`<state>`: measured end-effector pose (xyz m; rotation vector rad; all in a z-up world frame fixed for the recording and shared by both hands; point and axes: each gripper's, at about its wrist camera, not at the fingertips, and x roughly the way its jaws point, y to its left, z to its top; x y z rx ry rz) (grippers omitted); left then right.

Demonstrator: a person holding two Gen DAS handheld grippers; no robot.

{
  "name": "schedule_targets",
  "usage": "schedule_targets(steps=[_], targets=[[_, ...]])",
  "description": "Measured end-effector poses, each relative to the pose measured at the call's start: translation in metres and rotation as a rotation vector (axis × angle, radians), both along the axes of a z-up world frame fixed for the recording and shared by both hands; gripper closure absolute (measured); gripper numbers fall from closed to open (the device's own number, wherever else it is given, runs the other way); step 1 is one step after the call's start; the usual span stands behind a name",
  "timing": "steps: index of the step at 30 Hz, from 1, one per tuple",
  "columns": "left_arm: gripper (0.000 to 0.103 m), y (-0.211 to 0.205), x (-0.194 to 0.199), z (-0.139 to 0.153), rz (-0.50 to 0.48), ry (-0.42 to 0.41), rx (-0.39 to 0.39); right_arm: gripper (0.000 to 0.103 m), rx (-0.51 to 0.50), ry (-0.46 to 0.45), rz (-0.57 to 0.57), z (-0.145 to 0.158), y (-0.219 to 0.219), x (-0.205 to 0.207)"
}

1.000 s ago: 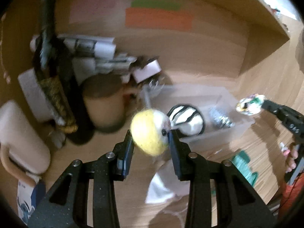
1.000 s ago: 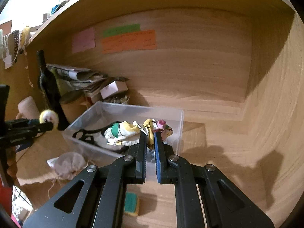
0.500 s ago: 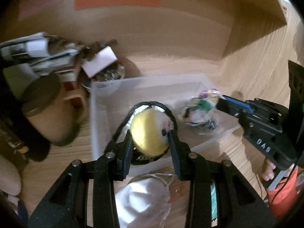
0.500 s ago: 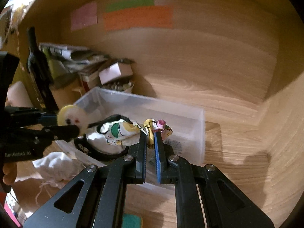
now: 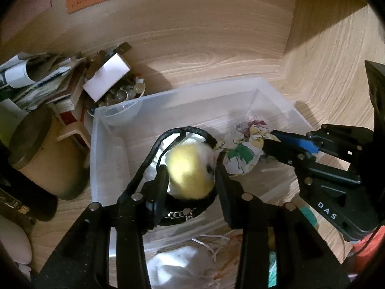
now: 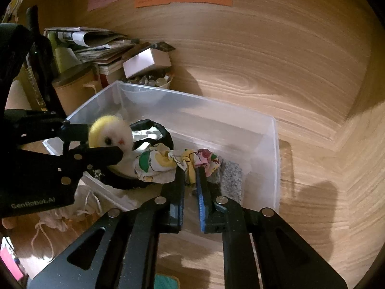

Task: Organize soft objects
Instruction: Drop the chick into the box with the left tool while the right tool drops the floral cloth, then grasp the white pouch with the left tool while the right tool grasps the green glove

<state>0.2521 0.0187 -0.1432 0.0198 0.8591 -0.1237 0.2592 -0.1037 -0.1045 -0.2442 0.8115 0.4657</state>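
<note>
Both grippers moved over clear bin (image 5: 276,96) since a second back. Left gripper (image 5: 191,166), frame centre, jaws just easing apart around chick plush (image 5: 190,168). Right gripper (image 6: 191,175) loosening on patterned cloth bundle (image 6: 158,161), probably dropping both in.

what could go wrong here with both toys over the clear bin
The left gripper has just been opening around the fluffy yellow chick toy, which may land on the black strap and roll. The right gripper, also easing open, crowds it with the printed cloth pouch. Both hang above the clear plastic bin, so they might collide.
</note>
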Motion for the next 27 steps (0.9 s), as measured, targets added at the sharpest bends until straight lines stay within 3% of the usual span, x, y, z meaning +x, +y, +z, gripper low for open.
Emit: schedule_targets(steps=[5,9,13,15,17,22,27], targets=[[0.042,0.003,-0.012,0.015,0.019,-0.06,0.002,0.071,0.018,-0.02,-0.01,0.007,-0.008,-0.009],[0.036,0.004,-0.028,0.034,0.028,-0.119,0.008,0.066,0.052,-0.046,-0.015,0.02,-0.015,-0.02],[0.033,0.009,-0.048,0.055,0.042,-0.175,-0.007,0.055,0.091,-0.09,-0.01,0.037,-0.023,-0.035],[0.013,0.012,-0.06,0.063,0.052,-0.206,-0.012,0.051,0.105,-0.113,0.0,0.046,-0.026,-0.046],[0.006,0.015,-0.072,0.068,0.067,-0.242,-0.012,0.048,0.112,-0.136,0.013,0.051,-0.027,-0.057],[0.002,0.02,-0.103,0.066,0.09,-0.268,0.021,0.046,0.115,-0.15,0.041,0.051,-0.024,-0.082],[0.002,0.027,-0.116,0.038,0.108,-0.188,0.02,0.046,0.132,-0.095,0.067,0.034,-0.019,-0.098]])
